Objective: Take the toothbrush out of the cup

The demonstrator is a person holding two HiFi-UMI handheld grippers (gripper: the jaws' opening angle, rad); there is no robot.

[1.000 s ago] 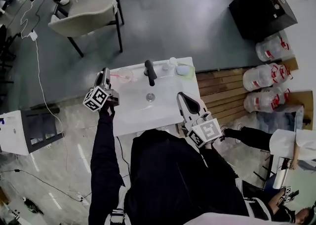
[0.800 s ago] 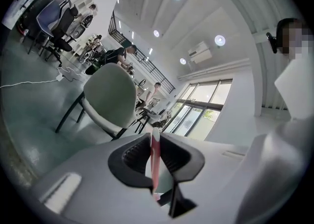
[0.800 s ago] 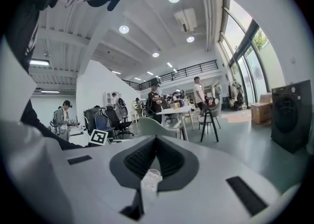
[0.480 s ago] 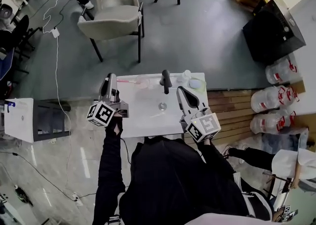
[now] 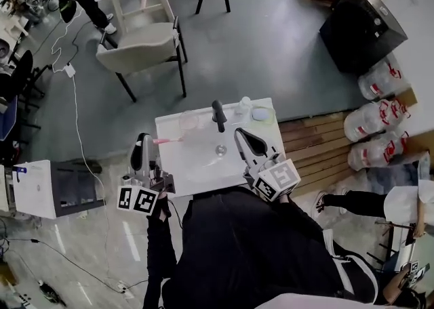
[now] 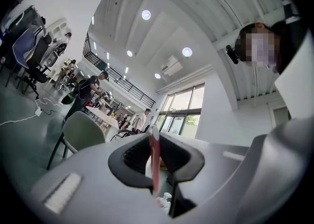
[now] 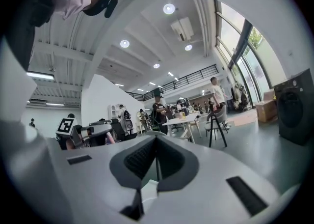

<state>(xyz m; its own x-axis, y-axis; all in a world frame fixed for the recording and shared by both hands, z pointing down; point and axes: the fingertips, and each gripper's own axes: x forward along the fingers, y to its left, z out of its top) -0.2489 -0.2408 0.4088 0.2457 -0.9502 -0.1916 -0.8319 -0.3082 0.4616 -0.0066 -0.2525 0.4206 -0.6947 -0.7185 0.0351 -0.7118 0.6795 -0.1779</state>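
White sink table [image 5: 196, 165] below. Left gripper [image 5: 142, 141] has its jaws clamped on one end of the pink toothbrush [image 5: 169, 140], which is clear of the cup [image 5: 188, 121], its long axis roughly level and pointing from the jaws over the table's left edge. Right gripper [image 5: 245, 139] has its jaws together, with nothing between them.

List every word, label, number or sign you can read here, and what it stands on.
No text is readable.
Red labels on the water jugs: too small to read.
The cubes on the left gripper and right gripper: square patterns only, no words.
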